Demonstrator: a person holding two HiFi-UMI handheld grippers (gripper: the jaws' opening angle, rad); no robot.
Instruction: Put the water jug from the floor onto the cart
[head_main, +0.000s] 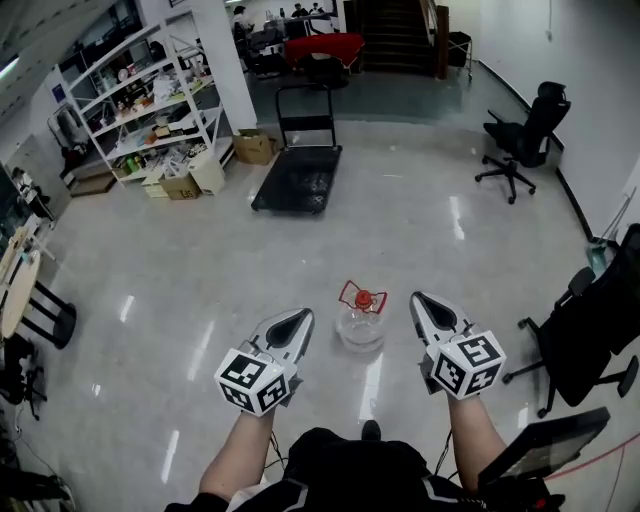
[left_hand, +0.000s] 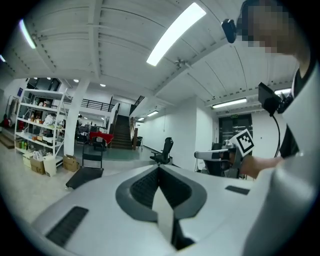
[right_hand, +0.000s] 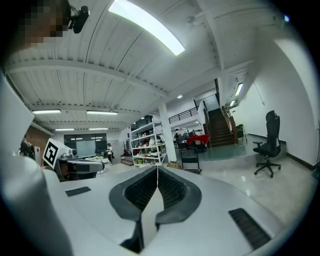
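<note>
Your left tongs (left_hand: 159, 169) are closed: the two jaws meet along one line with nothing between them. Your right tongs (right_hand: 157, 169) are closed the same way, and they are empty too. In the head view both tongs point forward, away from you. They are held side by side and well apart, with a bare forearm behind each.

The jug (head_main: 361, 322) stands upright on the floor (head_main: 200, 270), between the tips of the two tongs. Neither tip seems to touch it, though that steep view from above makes this hard to judge. The jug is clear and round-bodied, with a red cap (head_main: 362, 297) and a red handle on top. You cannot tell from here whether it holds water. Neither gripper view shows the jug; both look out level across the room.

The cart (head_main: 297, 175) is well beyond the jug and slightly to the left. It has a flat black deck, and its upright push handle is at the far end. A cardboard box (head_main: 253, 147) sits on the floor just left of it.

A white shelf (head_main: 150, 110) loaded with small things stands against the left wall, with more boxes at its foot. A black office chair (head_main: 522, 140) stands far off on the right near the wall. Another dark chair (head_main: 590, 330) is close by on your right. At the far end of the room, stairs (head_main: 395, 35) climb behind a table with a red cover (head_main: 325, 48).
</note>
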